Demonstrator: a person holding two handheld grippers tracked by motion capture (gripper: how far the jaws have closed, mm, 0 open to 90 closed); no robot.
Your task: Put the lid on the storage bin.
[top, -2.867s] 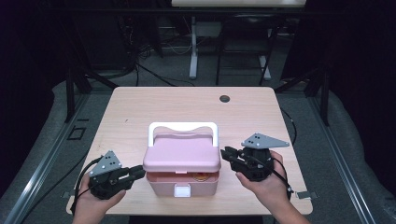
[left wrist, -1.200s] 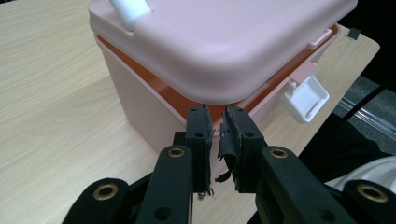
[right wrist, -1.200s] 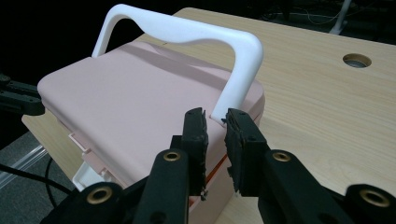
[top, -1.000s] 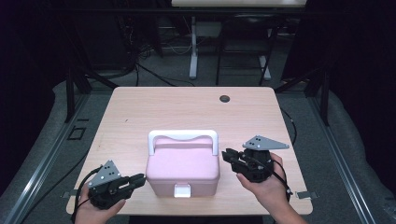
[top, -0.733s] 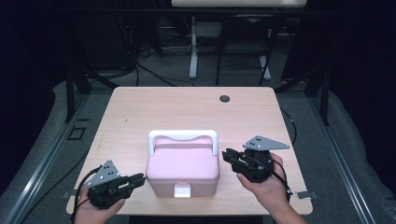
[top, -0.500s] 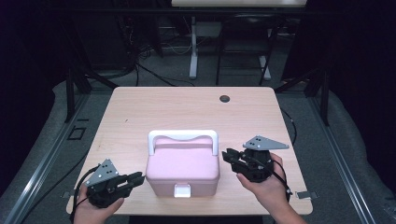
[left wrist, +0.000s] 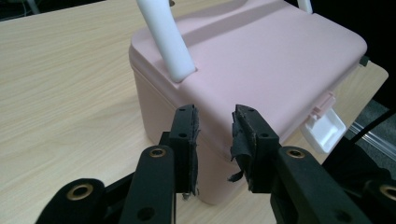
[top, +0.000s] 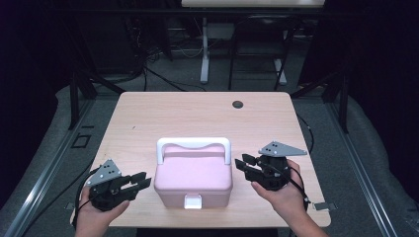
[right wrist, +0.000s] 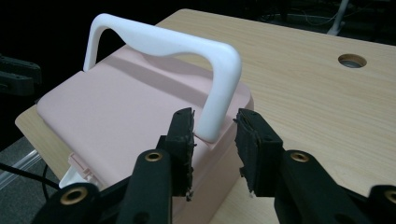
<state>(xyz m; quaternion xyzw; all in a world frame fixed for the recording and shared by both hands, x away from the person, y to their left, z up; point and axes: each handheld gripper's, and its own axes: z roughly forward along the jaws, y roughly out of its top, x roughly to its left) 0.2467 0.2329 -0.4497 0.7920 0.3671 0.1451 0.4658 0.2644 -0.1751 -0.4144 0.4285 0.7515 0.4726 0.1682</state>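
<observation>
Pink box with white handle on bench, left claw and right claw flanking it, both spread, empty.

Left gripper at approx 7 o'clock in high view, held low in left hand, jaws parted w/ a gap, pointing toward 3. Right gripper at 5 o'clock, right hand under it, jaws apart, pointing approx 9; wrist angle seems slightly raised.

Box sits near the front edge of the table, left gripper and right gripper either side.
</observation>
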